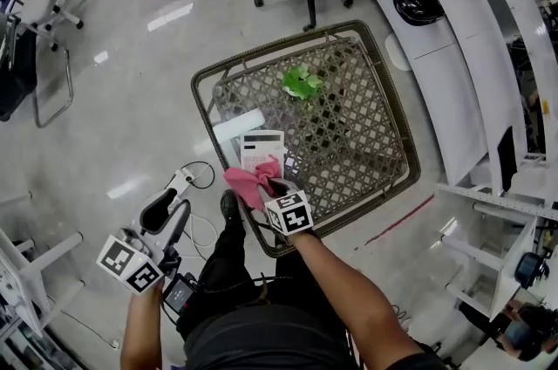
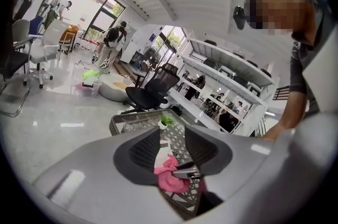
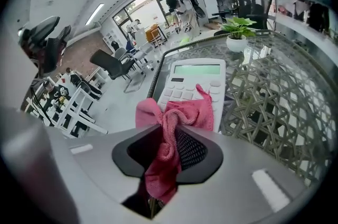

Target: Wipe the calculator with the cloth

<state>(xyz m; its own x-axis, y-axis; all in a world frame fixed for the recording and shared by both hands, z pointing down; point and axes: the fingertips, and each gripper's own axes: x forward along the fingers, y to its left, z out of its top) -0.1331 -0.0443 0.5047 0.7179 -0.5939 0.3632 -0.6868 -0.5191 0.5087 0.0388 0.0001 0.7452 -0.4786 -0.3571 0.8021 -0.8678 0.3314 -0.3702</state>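
The right gripper (image 3: pixel 168 139) pinches the pink cloth (image 3: pixel 182 112) between its fingers, its loose end draped just ahead of them over the lower keys of the calculator (image 3: pixel 196 76) (on a wicker table (image 3: pixel 274 106)). The left gripper (image 2: pixel 173 148) has its fingers spread and empty, the calculator well beyond their tips

Soft fabric against hard, shiny surfaces
The cloth (image 1: pixel 253 182) is nubbly, matt pink fabric; the calculator (image 1: pixel 261 147) is smooth white plastic. The counter (image 1: pixel 357 141) is a woven wicker-like lattice, the floor (image 1: pixel 131 98) polished and reflective. The right tongs (image 3: pixel 170 143) are matt grey plastic with ribbed pads (image 3: pixel 193 150).
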